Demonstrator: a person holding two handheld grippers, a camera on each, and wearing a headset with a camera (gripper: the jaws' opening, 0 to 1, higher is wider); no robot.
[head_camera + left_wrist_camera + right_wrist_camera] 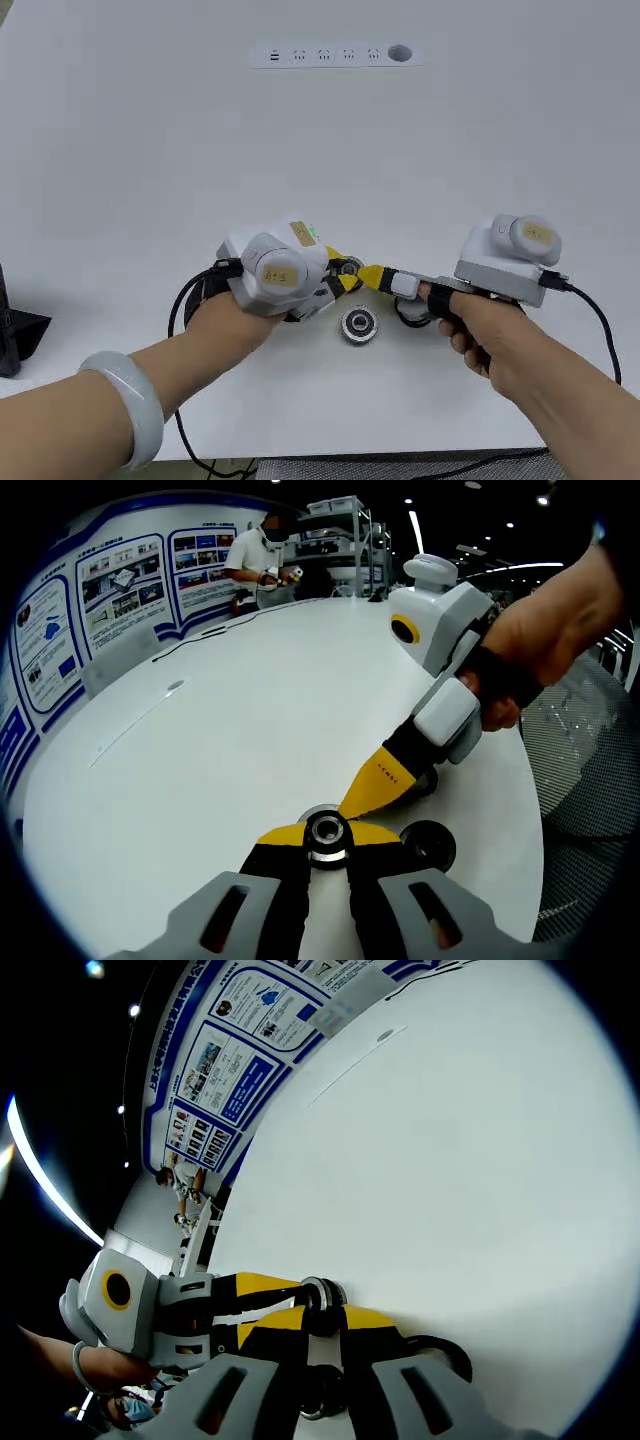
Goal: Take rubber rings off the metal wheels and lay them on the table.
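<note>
L gripper (326, 848) jaws clamp a metal wheel (327, 832) just above the white counter (200, 780). R gripper (372, 277) jaws, narrow, pinch its rim. 2nd wheel (359, 323) lies on the counter nearby.

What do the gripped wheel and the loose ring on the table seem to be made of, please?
Wheel: metal, likely steel; polished, silvery glints on its hub. Ring: probably rubber; matte black thin loop, though plastic cannot be excluded.
</note>
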